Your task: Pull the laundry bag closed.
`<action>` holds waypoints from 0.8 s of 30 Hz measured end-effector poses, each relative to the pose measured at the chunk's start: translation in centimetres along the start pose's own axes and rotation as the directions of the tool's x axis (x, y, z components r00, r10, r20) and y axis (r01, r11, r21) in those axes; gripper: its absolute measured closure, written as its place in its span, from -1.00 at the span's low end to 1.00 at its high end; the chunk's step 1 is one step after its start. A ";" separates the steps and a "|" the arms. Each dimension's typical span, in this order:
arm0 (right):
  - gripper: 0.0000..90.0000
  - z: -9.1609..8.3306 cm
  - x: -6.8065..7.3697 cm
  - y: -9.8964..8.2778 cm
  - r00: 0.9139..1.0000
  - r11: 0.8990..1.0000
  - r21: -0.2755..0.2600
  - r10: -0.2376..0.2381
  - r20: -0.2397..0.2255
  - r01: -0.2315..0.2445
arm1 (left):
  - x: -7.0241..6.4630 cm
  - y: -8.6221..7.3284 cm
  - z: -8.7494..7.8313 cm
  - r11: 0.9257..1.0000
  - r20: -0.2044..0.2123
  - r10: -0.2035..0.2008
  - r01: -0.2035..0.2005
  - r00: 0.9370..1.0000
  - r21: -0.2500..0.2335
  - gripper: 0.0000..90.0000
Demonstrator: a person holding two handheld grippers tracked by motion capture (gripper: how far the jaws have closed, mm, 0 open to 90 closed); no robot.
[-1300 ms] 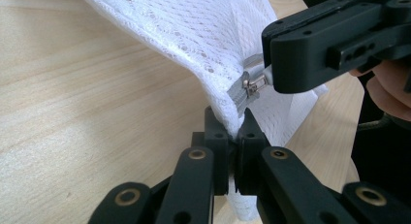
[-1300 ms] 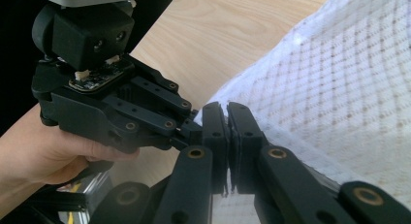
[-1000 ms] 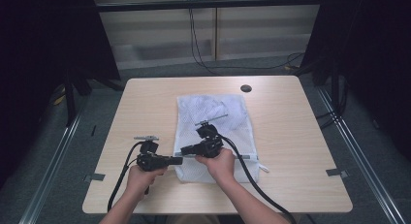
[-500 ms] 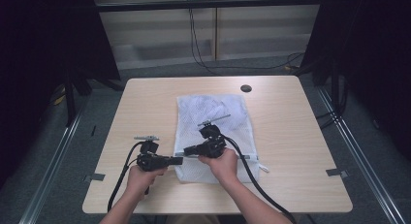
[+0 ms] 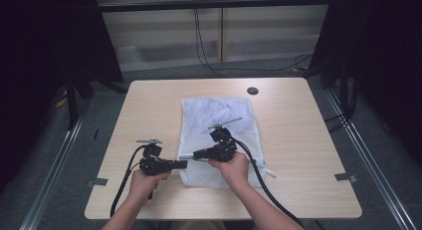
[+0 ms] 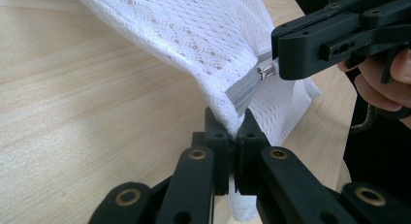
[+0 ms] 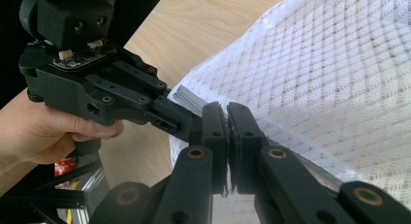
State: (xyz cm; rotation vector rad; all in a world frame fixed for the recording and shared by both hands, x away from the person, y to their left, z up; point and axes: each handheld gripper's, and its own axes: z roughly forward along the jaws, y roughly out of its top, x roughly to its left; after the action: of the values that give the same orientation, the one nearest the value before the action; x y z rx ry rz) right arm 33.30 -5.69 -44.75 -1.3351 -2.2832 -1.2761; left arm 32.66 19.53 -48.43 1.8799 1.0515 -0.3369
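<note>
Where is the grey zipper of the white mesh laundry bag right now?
In the left gripper view, the grey zipper runs along the white mesh laundry bag corner, between the left gripper and right gripper.

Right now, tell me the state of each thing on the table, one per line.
White mesh laundry bag: lying flat on the table, near left corner lifted and pinched.
Grey zipper: at the lifted corner, slider by the right gripper's tip.
Left gripper: shut on the bag's corner.
Right gripper: shut at the zipper's edge.
Light wooden table: bearing the bag.
</note>
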 end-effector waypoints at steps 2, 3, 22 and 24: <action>0.93 0.0 0.0 0.0 1.000 1.000 0.001 -0.006 0.002 0.006 | 0.0 0.0 0.0 1.000 -0.002 0.000 0.000 1.000 0.000 0.94; 0.93 0.0 0.0 0.0 1.000 1.000 0.002 -0.008 0.002 0.008 | 0.0 0.0 0.0 1.000 -0.001 0.000 0.000 1.000 0.001 0.94; 0.93 -0.8 -0.6 -0.3 1.000 1.000 0.005 -0.009 0.021 0.008 | 0.2 0.0 -0.3 1.000 -0.002 -0.014 0.014 1.000 -0.010 0.94; 0.93 -0.9 -0.9 -0.4 1.000 1.000 -0.001 -0.003 0.011 0.003 | 0.2 0.0 -0.3 1.000 0.007 -0.019 0.019 1.000 -0.008 0.94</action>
State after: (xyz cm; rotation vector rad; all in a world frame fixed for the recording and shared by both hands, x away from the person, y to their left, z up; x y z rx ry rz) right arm 33.26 -7.02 -44.90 -1.3437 -2.2929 -1.2741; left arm 32.76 19.91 -48.35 1.8609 1.0651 -0.3498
